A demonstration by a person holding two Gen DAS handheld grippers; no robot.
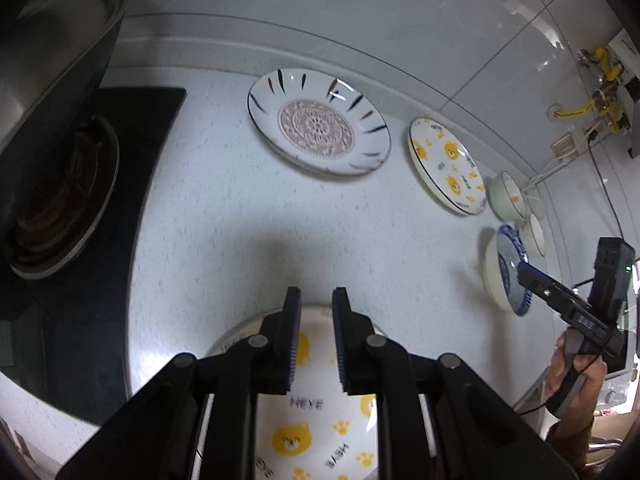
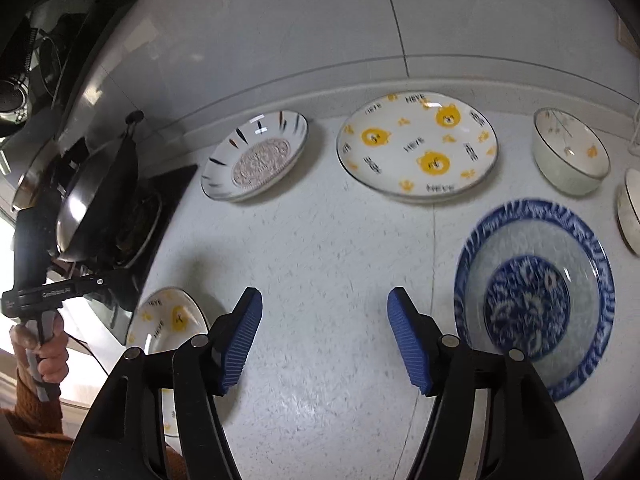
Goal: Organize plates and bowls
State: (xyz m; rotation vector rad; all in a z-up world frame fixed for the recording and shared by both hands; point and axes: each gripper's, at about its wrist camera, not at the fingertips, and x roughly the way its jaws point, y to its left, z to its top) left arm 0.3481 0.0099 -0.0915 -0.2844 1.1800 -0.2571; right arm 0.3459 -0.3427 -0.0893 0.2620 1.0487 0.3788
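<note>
Evidently the crockery is spread out singly so that like can be stacked with like. The nearer bear plate [image 1: 316, 420] lies face-up at the front of the counter [image 2: 320, 240], directly under the left gripper [image 1: 316, 296]. Its twin, the farther bear plate [image 2: 416, 144], sits back by the wall, and the two make an obvious pair to join. Beside the twin, toward the stove [image 1: 80, 200], rests the striped plate [image 2: 256, 156] with its lace-patterned centre. On the other side stands a pale bowl [image 2: 570, 152], with a second bowl [image 2: 630, 208] just past it at the picture's edge. The blue plate [image 2: 532, 292] lies in front of those bowls. From the left wrist it seems to rest on something white, though I cannot tell what.

The left gripper's jaws are almost closed, with only a slim gap between the pads. Nothing is pinched there, since the plate's rim passes beneath the fingers rather than between them. The right gripper [image 2: 324, 300] stands with its jaws wide and empty over bare counter, just beside the blue plate (blurred, so its details are uncertain). That width suits taking a rim next, probably the blue plate's or the farther bear plate's.

A dark pan [image 2: 96, 192] sits on the stove, well clear of the dishes. The nearer bear plate, however, lies close to the stove's edge, so it needs a careful lift.
</note>
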